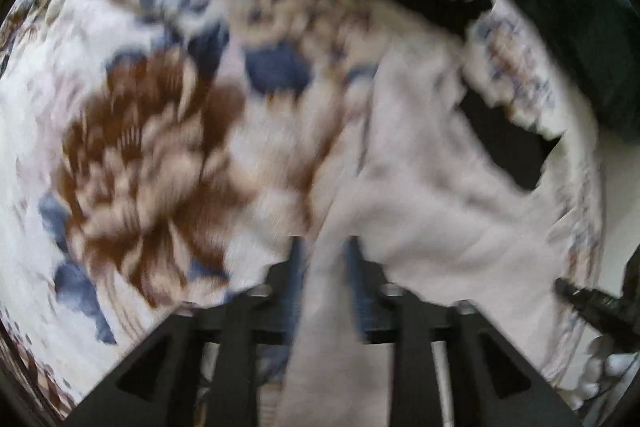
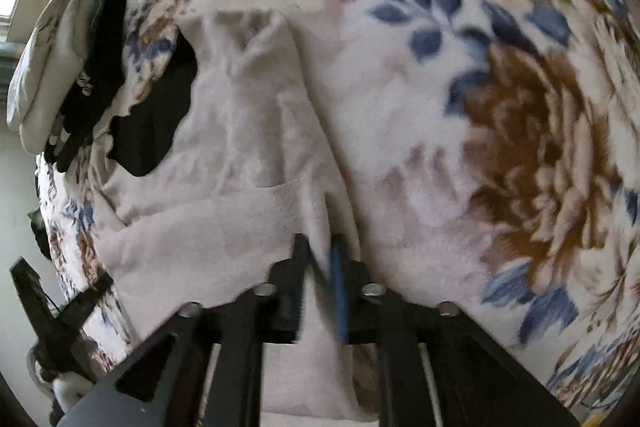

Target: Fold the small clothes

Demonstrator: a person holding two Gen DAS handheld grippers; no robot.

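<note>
Both tools bite into one pale pink garment over a floral blanket that covers what appears to be a bed: the left tool has its two fingers pinched on a bunched fold of the cloth, and the right tool is likewise clamped on an edge of the same piece, the fabric running down between its jaws. The garment lies partly lifted and creased, its far end draped towards a dark garment that shows from under its scalloped edge. Beyond that sit a black item with white print and a cream folded piece, seemingly a small stack at the blanket's edge. Motion blur smears the left view, so fine detail of the weave is lost. To do this fold well, the two tools would likely need to keep even tension, carry the held edge across flat and level, and lay it down square before letting go, lest the soft cloth slump into a twist. Count: two tools, one pink garment in hand, one blanket, and at least three other pieces of clothing nearby.
</note>
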